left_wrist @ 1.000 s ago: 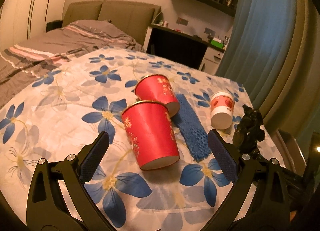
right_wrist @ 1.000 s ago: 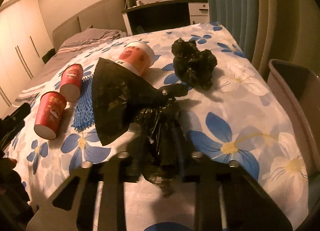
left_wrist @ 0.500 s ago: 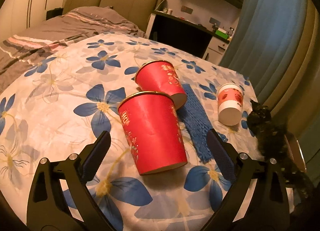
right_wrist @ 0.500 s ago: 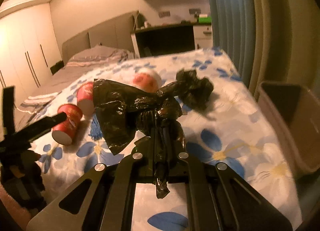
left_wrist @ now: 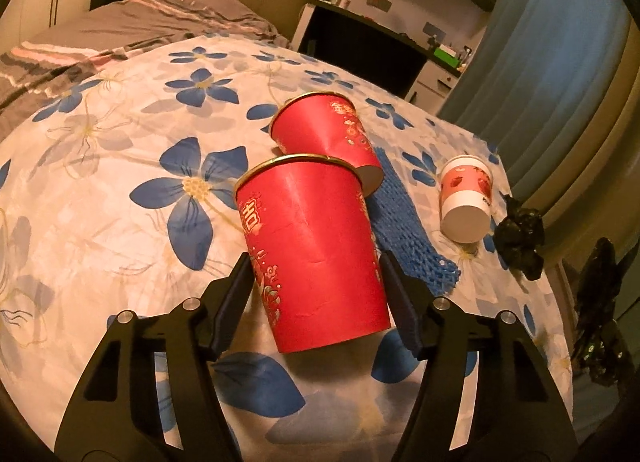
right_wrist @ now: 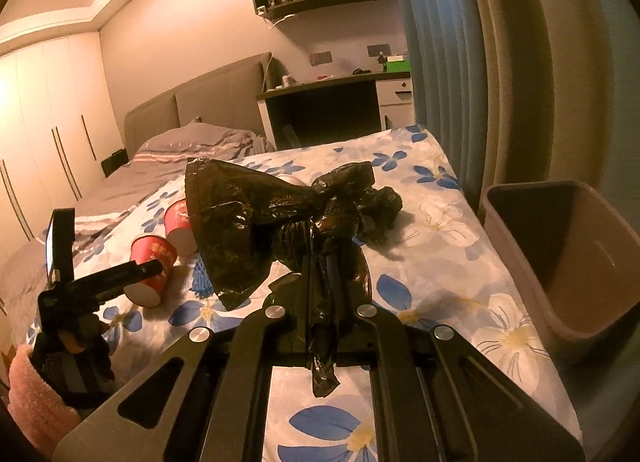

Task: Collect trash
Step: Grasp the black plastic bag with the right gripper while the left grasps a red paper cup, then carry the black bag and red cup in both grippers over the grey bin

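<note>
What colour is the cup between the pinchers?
Red with gold print; the left wrist view shows it best.

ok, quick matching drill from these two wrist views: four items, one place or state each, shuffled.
Items:
1. nearest red paper cup
2. white-bottomed paper cup
3. flared black plastic bag
4. grey plastic bin

States:
A. pinched in the shut right tongs
B. lying between the closing left tongs
C. standing beside the bed, open
D. lying on its side next to the blue mesh strip

Pairs: 1-B, 2-D, 3-A, 4-C
</note>
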`<state>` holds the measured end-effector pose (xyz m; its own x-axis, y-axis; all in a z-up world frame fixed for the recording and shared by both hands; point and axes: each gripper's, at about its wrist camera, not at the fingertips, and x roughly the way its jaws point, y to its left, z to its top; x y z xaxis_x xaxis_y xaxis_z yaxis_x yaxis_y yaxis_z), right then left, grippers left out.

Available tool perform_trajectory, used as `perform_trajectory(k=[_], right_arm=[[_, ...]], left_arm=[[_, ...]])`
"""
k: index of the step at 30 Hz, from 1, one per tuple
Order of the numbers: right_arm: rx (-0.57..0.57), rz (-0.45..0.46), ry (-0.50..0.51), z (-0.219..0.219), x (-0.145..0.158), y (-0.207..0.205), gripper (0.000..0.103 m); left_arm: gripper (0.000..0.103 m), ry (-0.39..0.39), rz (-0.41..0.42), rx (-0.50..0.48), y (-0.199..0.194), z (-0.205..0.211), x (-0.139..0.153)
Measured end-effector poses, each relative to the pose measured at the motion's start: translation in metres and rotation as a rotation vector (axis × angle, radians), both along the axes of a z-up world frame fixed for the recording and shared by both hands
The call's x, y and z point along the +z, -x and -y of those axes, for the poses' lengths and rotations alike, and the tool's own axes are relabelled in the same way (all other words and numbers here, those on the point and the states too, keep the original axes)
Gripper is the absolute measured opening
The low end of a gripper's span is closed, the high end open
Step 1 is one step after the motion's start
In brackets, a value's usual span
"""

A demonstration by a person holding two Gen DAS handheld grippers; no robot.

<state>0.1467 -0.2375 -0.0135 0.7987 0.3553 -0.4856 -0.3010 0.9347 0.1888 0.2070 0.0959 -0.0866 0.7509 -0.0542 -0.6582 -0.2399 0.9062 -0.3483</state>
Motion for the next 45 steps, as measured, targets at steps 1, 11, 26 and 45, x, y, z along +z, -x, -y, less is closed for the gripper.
perform_trajectory(k=[1,11,26,45], right_arm=[[-0.003,0.002,-0.001,0.001,0.001,0.001,0.007],[-0.075,0.057,-0.024,0.028,0.014,0.017,0.007],[-0.159,0.112,-0.064,0.071,0.027,0.032,0.007],[-0.350,0.139,-0.083,0.150,0.028,0.028,0.007]], left_arm=[[0.063,-0.004,0.010,0.001,0.003,0.001,0.003],[0.063,-0.061,0.139,-0.051,0.046,0.032,0.039],[0.063,-0.092,0.202,-0.163,0.055,0.085,0.064],[0.063,-0.087,0.313,-0.494,0.018,0.232,0.092]])
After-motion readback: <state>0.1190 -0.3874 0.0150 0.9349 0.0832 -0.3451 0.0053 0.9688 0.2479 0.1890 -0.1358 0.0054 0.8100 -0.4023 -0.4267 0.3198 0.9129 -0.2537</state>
